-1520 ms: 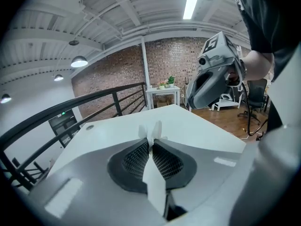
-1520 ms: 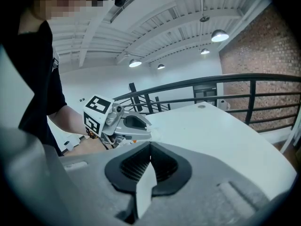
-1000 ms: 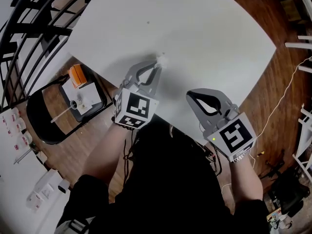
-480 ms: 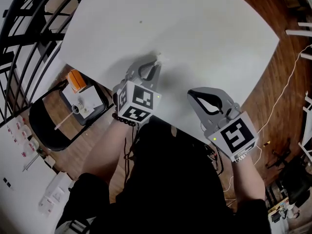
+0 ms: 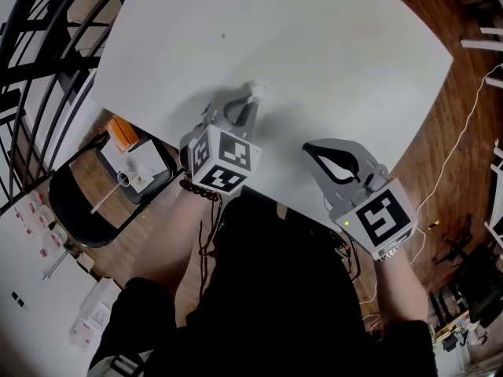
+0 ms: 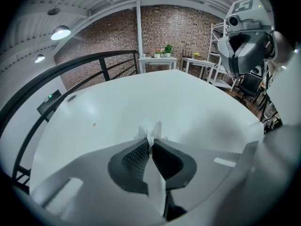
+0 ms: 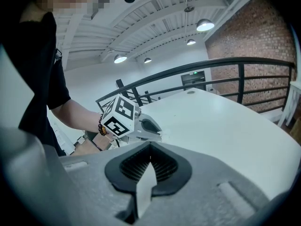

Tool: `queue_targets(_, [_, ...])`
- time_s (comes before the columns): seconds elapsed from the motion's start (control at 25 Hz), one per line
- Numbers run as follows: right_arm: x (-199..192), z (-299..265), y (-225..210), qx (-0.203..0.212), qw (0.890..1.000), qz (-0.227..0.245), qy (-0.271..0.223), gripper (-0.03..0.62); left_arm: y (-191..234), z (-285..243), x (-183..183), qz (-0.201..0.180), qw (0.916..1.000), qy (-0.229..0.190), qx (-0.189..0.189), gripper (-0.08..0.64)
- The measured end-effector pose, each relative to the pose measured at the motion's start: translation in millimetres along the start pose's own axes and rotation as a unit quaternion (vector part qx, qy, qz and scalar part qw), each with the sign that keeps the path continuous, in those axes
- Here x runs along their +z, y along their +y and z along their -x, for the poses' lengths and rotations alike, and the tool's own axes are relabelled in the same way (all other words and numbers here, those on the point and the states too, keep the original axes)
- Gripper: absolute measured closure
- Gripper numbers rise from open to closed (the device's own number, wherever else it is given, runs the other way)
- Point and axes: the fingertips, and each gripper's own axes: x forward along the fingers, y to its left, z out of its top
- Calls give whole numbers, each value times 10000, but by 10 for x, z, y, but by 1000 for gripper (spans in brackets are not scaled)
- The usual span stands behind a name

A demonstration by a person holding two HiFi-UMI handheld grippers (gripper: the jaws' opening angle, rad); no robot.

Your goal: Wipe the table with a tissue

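Pinching the tissue between its jaws, the left gripper sets it at the table's near-left part, ready to wipe, while the right gripper hangs closed and empty; next, press down and sweep.

White table top lies open across its far and right parts; black railing lines the left side, and a loaded black chair stands off the near-left edge

A smooth, matt white table is seen; the tissue is crumpled soft paper, the floor polished wood.
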Motion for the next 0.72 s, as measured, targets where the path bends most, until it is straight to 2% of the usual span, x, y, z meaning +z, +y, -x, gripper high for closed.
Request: queue_targets(0.72, [23,-98,-112,-55,9999,-121,2,600,134,-128,49,-60,10000,53,-11,526])
